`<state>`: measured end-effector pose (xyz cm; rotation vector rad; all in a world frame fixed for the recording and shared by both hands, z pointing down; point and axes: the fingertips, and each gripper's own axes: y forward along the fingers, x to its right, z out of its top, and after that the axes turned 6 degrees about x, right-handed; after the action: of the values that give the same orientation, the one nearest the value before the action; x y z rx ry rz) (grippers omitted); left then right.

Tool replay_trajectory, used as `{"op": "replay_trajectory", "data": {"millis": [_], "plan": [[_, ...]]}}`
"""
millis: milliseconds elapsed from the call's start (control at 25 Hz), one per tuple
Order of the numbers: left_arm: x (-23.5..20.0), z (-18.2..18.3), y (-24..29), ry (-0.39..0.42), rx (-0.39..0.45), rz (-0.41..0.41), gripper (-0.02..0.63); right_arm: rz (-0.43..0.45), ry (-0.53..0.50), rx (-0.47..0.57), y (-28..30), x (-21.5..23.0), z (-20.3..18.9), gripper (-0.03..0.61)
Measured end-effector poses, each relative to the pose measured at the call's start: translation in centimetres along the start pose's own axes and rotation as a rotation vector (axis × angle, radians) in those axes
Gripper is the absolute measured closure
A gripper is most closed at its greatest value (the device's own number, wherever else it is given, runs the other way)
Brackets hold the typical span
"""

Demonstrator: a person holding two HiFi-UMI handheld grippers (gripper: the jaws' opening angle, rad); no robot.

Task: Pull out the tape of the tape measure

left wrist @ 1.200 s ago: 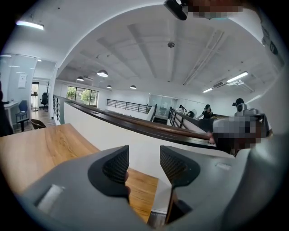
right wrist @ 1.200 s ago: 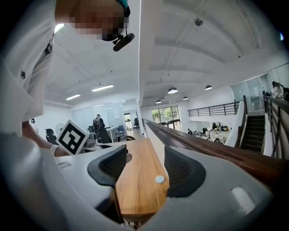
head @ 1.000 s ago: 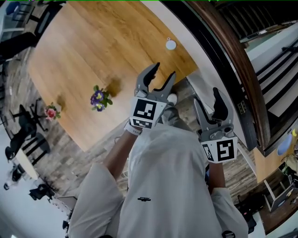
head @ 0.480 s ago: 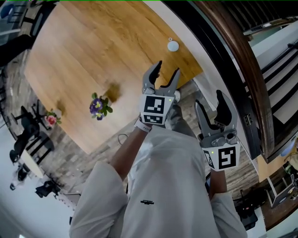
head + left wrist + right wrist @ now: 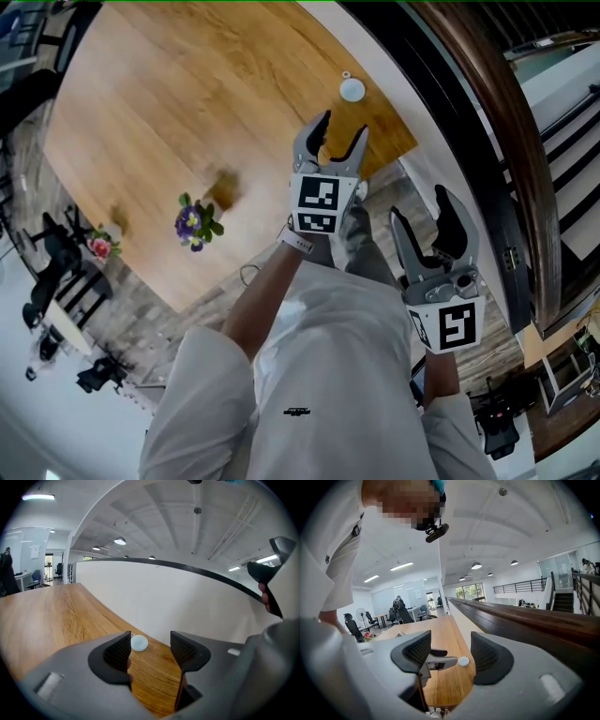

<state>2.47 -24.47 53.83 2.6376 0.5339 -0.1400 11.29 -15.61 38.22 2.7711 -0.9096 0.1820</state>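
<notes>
1. Left gripper [image 5: 340,131] [image 5: 150,642]: grey two-jaw tool with a marker cube, held out over the near corner of the light wooden table [image 5: 187,112]; its jaws stand spread and have just been opening; nothing lies between the pads.
2. Small round white tape measure [image 5: 352,89] [image 5: 139,643]: lies flat on the table ahead of the left gripper's tips, near the table edge that runs along the white wall [image 5: 187,602]; in the left gripper view it shows in the gap close to the left jaw's tip, but sits beyond it, apart from both pads.
3. Right gripper [image 5: 424,211] [image 5: 451,648]: held back and to the right of the left gripper, off the table's edge; jaws spread, empty.
4. Right gripper view: the left gripper's grey jaw and the tape measure [image 5: 463,661] show well ahead of the right gripper, through the gap between its jaws, over the table [image 5: 445,686]; dark brown handrail [image 5: 525,620] runs along the right gripper's right side.
5. Small bunch of purple flowers [image 5: 192,222]: stands on the table well to the left of the left gripper; pink flowers [image 5: 98,247] stand further left again, by the table's edge.
</notes>
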Motion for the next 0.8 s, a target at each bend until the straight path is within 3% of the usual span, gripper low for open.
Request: {"op": "replay_trajectory", "data": {"millis": [440, 800], "plan": [[-1.6, -2.7, 3.9, 0.013, -0.044, 0.013, 0.324, -0.001, 0.034, -0.05, 0.6, 0.4, -3.4, 0.321], [-2.6, -4.1, 6.7, -0.035, -0.069, 0.03, 0.305, -0.014, 0.062, -0.087, 0.5, 0.7, -5.4, 0.321]]}}
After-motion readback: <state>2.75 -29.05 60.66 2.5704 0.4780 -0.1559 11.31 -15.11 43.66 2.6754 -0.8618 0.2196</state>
